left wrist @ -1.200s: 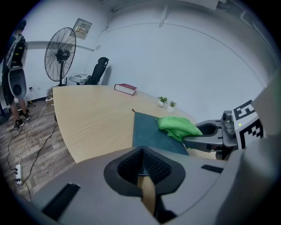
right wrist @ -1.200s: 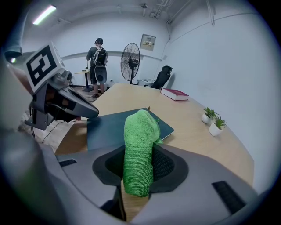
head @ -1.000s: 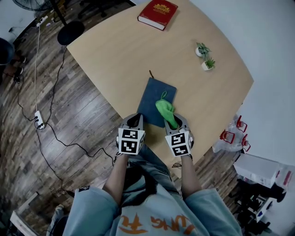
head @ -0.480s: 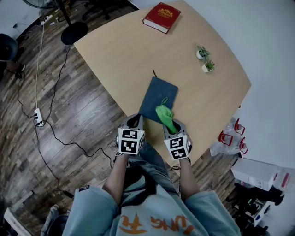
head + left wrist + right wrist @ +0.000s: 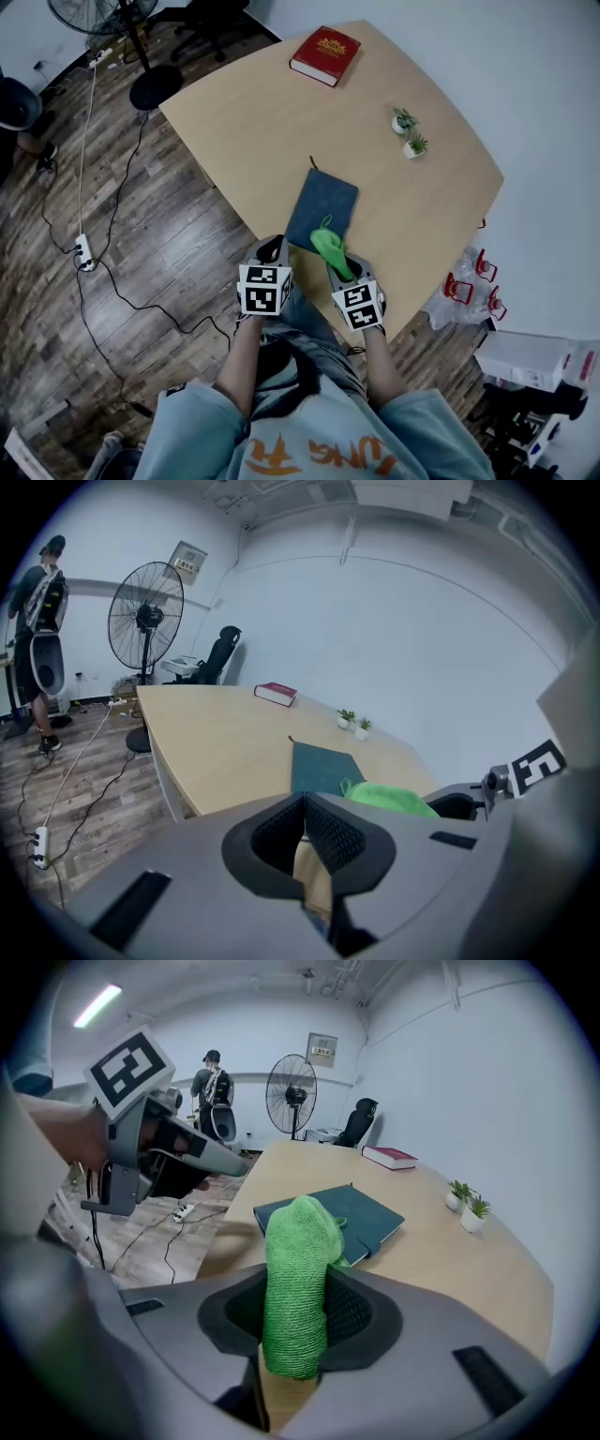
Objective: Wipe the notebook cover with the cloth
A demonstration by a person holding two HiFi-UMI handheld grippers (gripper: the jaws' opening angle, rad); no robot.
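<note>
On the table (image 5: 244,122), closed dark-teal notebook (image 5: 324,200), right gripper (image 5: 339,269) clamping bunched green cloth (image 5: 327,244), left gripper (image 5: 273,249) clenched empty.

Left hand-held gripper (image 5: 272,247) is pinched closed; right hand-held gripper (image 5: 337,266) clamps the cloth (image 5: 325,244).

The cloth (image 5: 328,246) is bright green with a ribbed knit texture. The notebook (image 5: 325,199) is plain dark teal, and the table (image 5: 244,122) under it is pale wood. At the notebook's 12 o'clock, the red book (image 5: 325,54) carries a gold emblem. At 2 o'clock, the potted plants (image 5: 405,119) show green over white. The left gripper (image 5: 273,249) and right gripper (image 5: 339,266) are grey with black pads and black-and-white square markers. The floor (image 5: 141,253) is dark brown planks.
</note>
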